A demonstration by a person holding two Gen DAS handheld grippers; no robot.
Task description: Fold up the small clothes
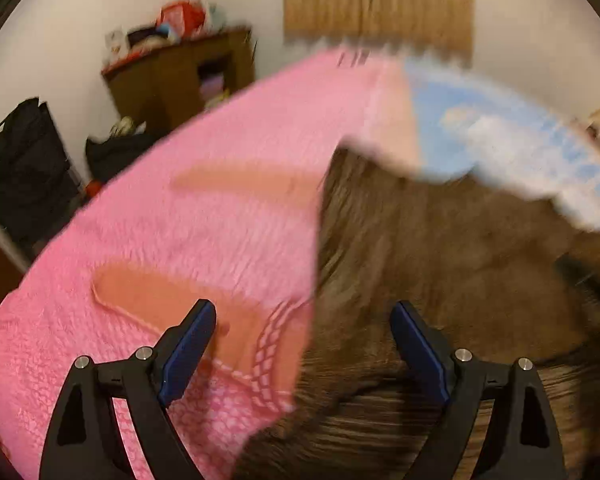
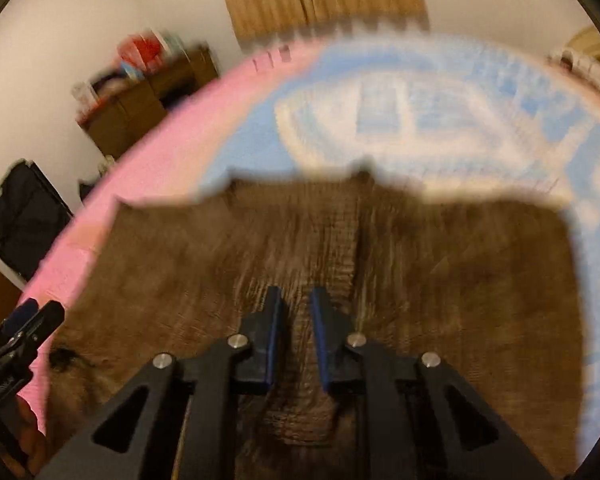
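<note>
Brown garment: lying spread flat on the bed, its far edge running across the middle of the right wrist view, with small notches showing along that edge. A lengthwise crease or seam is running down its middle toward the right gripper. In the left wrist view the same garment is filling the right half of the picture, with its left edge lying over the pink cover. Blur is hiding the finer detail of the fabric.

Pink cover: a textured bedspread with paler orange-pink patches, lying under the garment on the left side of the bed.

Blue and white cover: a patterned cloth lying beyond and to the right of the garment, meeting the pink cover along a straight line.

Left gripper: its fingers are standing wide apart, nothing between them. The one finger is hanging over the pink cover and the other over the garment, so the gap is straddling the garment's left edge.

Right gripper: its fingers are standing narrow, with only a slim gap left. It is hovering low over the middle of the garment; whether any fabric is pinched cannot be told through the blur.

Background: a wooden cabinet with piled items on top, dark bags against the wall, a tan curtain.
</note>
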